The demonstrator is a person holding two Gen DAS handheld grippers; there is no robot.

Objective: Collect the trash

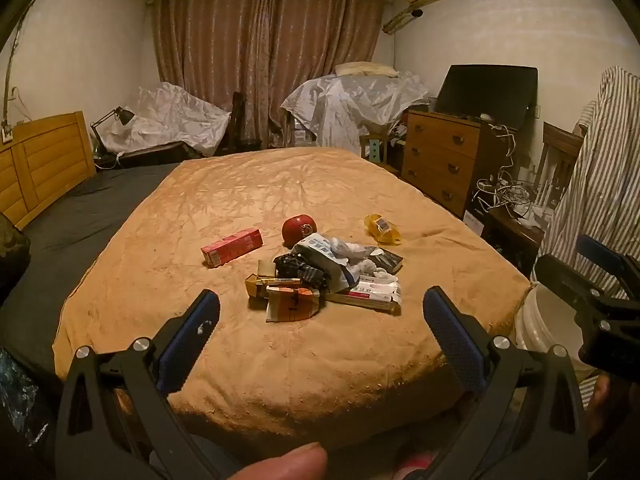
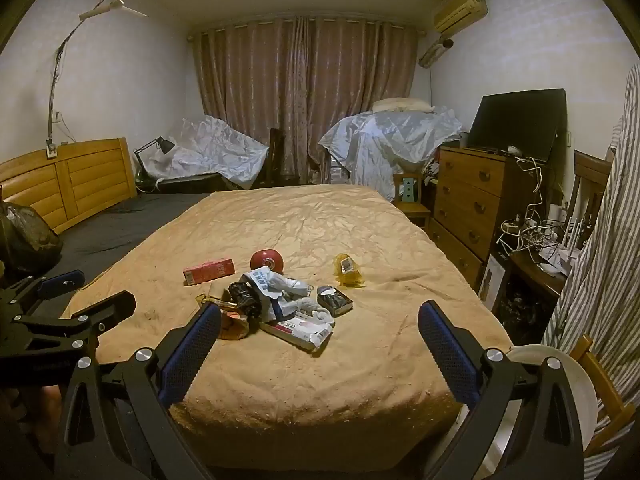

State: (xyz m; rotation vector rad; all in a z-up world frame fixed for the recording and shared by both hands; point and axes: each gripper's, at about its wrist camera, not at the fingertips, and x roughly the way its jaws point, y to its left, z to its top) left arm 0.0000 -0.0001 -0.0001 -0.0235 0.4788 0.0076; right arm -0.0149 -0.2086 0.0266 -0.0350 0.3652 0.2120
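Left wrist view, barcode on yellow wrapper (image 1: 383, 229), other print illegible

on the tan blanket (image 1: 280, 368) lies one pile of trash (image 1: 320, 280), its pieces too tangled to count fully. apart from it: one red carton (image 1: 232, 247), one red apple (image 1: 299, 230), one yellow wrapper (image 1: 382, 230). at the pile's edge sit one dark packet (image 2: 335, 300) and one white printed pack (image 2: 298, 330) (orange cartons look like two, hard to tell). two grippers show, the left gripper (image 1: 320, 324) and the right gripper (image 2: 320, 330), each with two blue-padded fingers spread wide. one white bucket (image 2: 576, 392), one dresser (image 2: 468, 204) with three visible drawers, one desk lamp (image 2: 158, 146), two silver covers (image 2: 224, 148).
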